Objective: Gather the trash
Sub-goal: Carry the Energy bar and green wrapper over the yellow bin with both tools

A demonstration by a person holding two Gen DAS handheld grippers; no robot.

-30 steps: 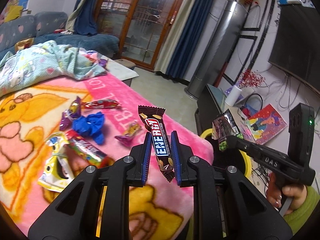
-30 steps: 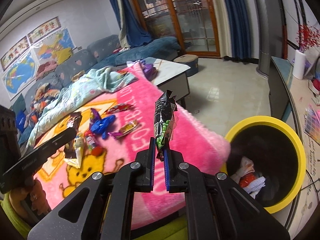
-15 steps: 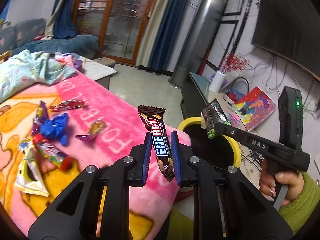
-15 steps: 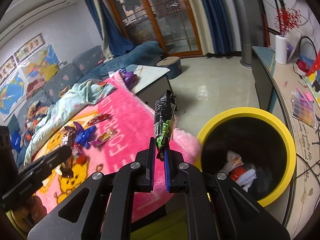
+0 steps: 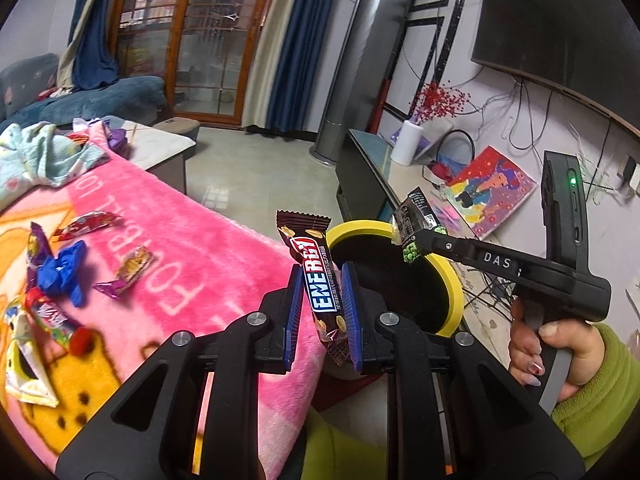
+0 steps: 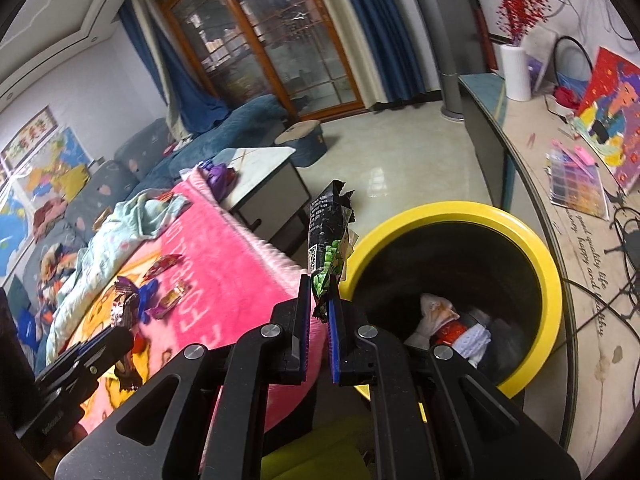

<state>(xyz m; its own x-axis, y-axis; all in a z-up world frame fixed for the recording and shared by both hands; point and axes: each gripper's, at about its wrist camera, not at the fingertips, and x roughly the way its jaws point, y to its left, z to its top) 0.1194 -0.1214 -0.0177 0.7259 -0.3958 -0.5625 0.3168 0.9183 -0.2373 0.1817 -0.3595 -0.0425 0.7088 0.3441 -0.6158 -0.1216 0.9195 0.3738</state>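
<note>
My left gripper (image 5: 320, 312) is shut on a brown Energy bar wrapper (image 5: 316, 276), held upright beside the yellow-rimmed black bin (image 5: 452, 280). My right gripper (image 6: 320, 312) is shut on a black-and-green snack bag (image 6: 328, 232), held at the bin's near-left rim (image 6: 552, 280). The bin holds crumpled trash (image 6: 452, 324). The right gripper also shows in the left wrist view (image 5: 420, 240), over the bin with the bag (image 5: 414, 220). Several wrappers (image 5: 128, 268) lie on the pink blanket (image 5: 192, 240).
A blue wrapper (image 5: 60, 272) and a yellow packet (image 5: 24, 364) lie at the blanket's left. A low table (image 6: 264, 172) stands past the blanket. A TV bench (image 5: 368, 172) with a white vase (image 6: 516, 72) and paintings runs behind the bin.
Both grippers have moved right, away from the blanket toward the bin, each still holding its wrapper. The bin now fills more of the right wrist view.
</note>
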